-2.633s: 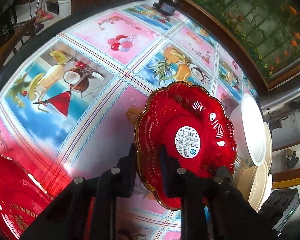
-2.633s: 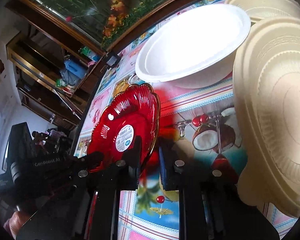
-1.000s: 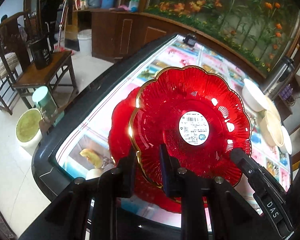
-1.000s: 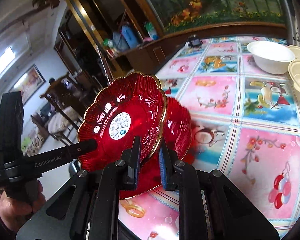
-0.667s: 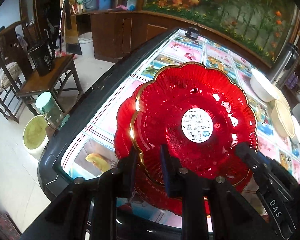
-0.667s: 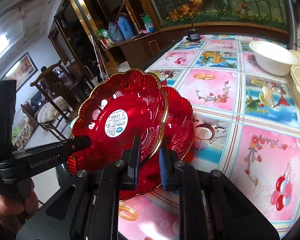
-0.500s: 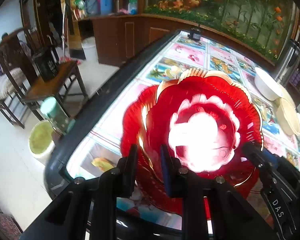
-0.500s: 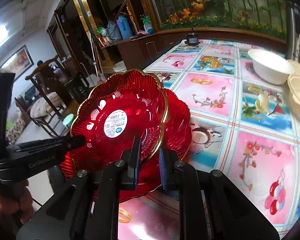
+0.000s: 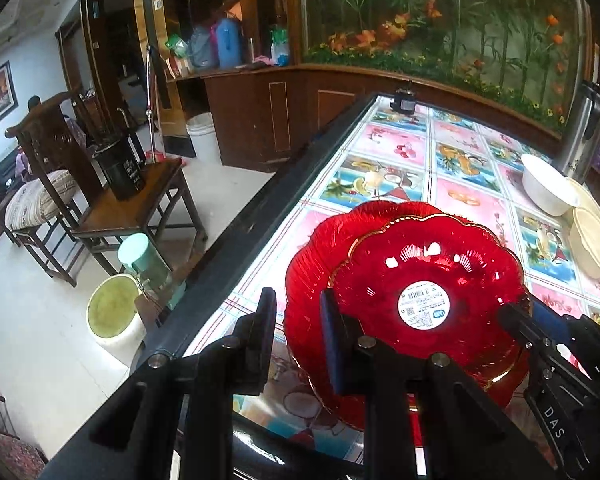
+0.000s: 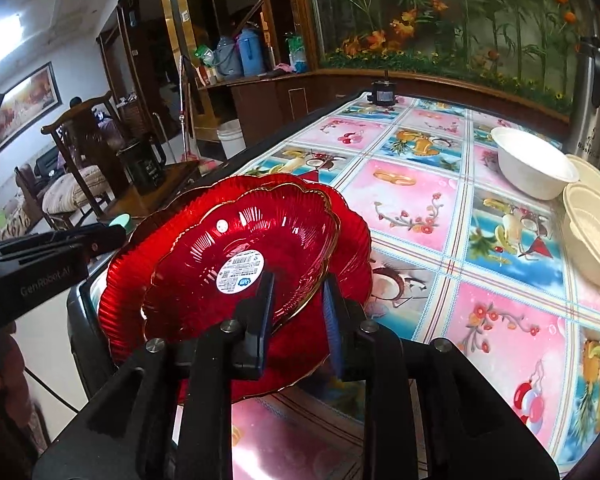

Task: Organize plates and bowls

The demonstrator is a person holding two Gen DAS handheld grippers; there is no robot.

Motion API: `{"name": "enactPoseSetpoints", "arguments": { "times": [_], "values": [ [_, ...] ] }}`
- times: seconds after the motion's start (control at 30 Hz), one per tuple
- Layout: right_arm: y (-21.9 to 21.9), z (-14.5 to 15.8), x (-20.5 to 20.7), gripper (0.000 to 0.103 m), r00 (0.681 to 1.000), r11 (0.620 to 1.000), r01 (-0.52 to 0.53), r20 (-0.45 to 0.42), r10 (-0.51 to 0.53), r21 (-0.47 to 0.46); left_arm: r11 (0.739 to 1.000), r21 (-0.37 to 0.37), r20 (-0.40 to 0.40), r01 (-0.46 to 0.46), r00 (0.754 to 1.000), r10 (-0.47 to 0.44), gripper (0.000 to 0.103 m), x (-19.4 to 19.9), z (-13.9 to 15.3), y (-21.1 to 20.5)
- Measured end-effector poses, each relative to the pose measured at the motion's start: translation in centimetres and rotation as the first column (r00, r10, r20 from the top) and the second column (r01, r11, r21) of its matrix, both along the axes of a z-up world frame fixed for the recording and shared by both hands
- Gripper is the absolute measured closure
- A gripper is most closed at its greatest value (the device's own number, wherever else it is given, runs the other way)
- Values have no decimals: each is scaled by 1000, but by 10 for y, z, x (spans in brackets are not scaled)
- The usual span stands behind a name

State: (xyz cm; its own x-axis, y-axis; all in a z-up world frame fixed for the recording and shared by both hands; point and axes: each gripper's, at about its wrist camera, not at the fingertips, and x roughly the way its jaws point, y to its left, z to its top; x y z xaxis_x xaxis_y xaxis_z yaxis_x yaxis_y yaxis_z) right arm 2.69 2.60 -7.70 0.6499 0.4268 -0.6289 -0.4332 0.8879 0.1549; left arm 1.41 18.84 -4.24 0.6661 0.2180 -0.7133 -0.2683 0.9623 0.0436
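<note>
A red gold-rimmed plate with a white label (image 9: 428, 280) (image 10: 240, 256) lies on top of a larger red plate (image 9: 312, 264) (image 10: 352, 252) near the table's near left corner. My left gripper (image 9: 296, 320) is open, its jaws apart at the plates' left edge, holding nothing. My right gripper (image 10: 298, 304) is open too, its jaws standing either side of the top plate's right rim without pinching it. A white bowl (image 9: 548, 188) (image 10: 532, 168) and stacked cream bowls (image 9: 592, 240) (image 10: 592, 224) stand at the far right.
The table carries a fruit-print cloth (image 10: 440, 208). A steel thermos (image 10: 592, 100) stands behind the bowls. A small black device (image 10: 383, 96) sits at the far edge. A wooden chair (image 9: 112, 208) and a bucket (image 9: 112, 316) stand on the floor to the left.
Both grippers carried the labelled plate leftward over the larger red plate and set it down on it. Both grippers have opened and released its rim.
</note>
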Motion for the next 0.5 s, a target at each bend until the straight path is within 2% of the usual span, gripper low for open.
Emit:
{"name": "enactPoseSetpoints", "arguments": {
  "times": [0.13, 0.2, 0.27, 0.37, 0.5],
  "values": [
    [-4, 7, -7, 77, 998, 1000, 8, 64, -7, -21, 1000, 9, 17, -4, 1000, 4, 81, -2, 3, -2],
    [-7, 11, -11, 64, 995, 1000, 2, 96, -1, -9, 1000, 19, 23, -7, 1000, 7, 80, -3, 5, -3],
    [-9, 15, -14, 55, 993, 1000, -8, 116, 6, 11, 1000, 24, 27, -11, 1000, 10, 80, -3, 5, -4],
    [-7, 18, -18, 55, 990, 999, -33, 137, 30, 21, 1000, 20, 32, -16, 999, 15, 80, -4, 7, -3],
    [-18, 24, -20, 55, 985, 998, -7, 170, -4, 63, 1000, 26, 40, -15, 999, 13, 80, -6, 10, -5]
  ]
}}
